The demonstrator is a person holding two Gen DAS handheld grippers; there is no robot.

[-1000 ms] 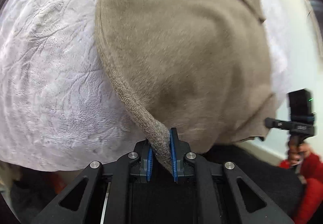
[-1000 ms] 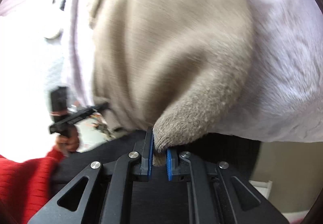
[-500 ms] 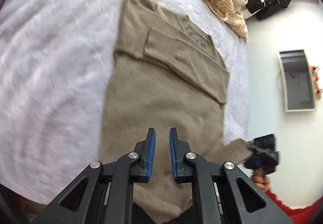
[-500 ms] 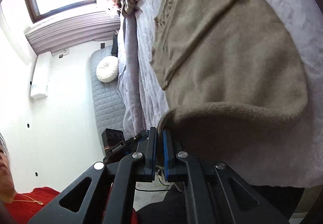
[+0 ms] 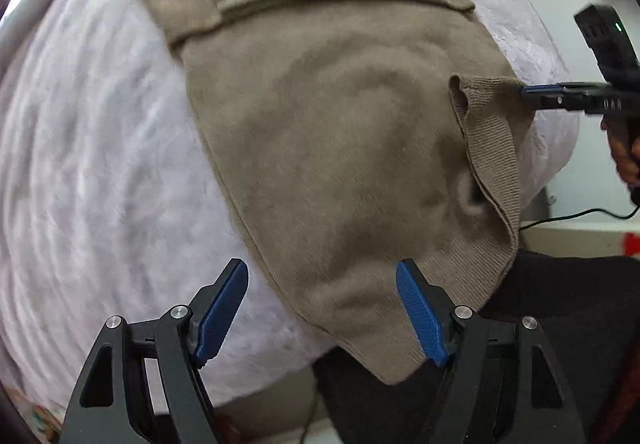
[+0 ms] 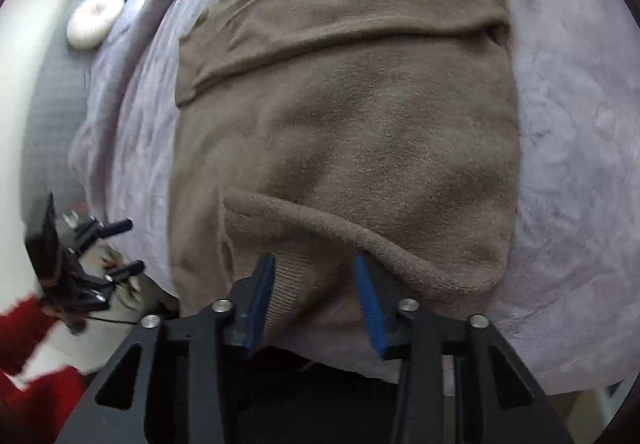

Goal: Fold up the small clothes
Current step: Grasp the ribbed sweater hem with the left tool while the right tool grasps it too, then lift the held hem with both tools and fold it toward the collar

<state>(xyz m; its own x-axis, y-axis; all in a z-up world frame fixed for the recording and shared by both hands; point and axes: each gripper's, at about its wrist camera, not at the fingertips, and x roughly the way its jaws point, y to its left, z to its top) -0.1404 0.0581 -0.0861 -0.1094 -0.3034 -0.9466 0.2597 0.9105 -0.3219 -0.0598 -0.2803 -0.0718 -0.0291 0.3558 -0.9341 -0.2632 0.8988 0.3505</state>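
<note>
Taupe knit sweater (image 5: 340,132) lies flat on lavender plush bedspread (image 5: 100,164), ahead of both your tongs. Your left gripper (image 5: 322,308): jaws just opened wide, nothing held. Your right gripper (image 6: 314,300): jaws just opened halfway, ribbed hem (image 6: 296,284) loose between pads, unpinched.

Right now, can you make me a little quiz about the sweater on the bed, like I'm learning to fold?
1. True or false: the left gripper is clamped on the sweater.
2. What colour is the blanket under the sweater? A) pale lilac B) green C) orange
3. Which part of the sweater lies between the fingers of the right gripper?

Key
1. False. Its jaws have just been opening and stand wide, with only a corner of the sweater lying between them.
2. A.
3. The ribbed hem. These jaws have also just been opening, and the pads no longer pinch it.
</note>
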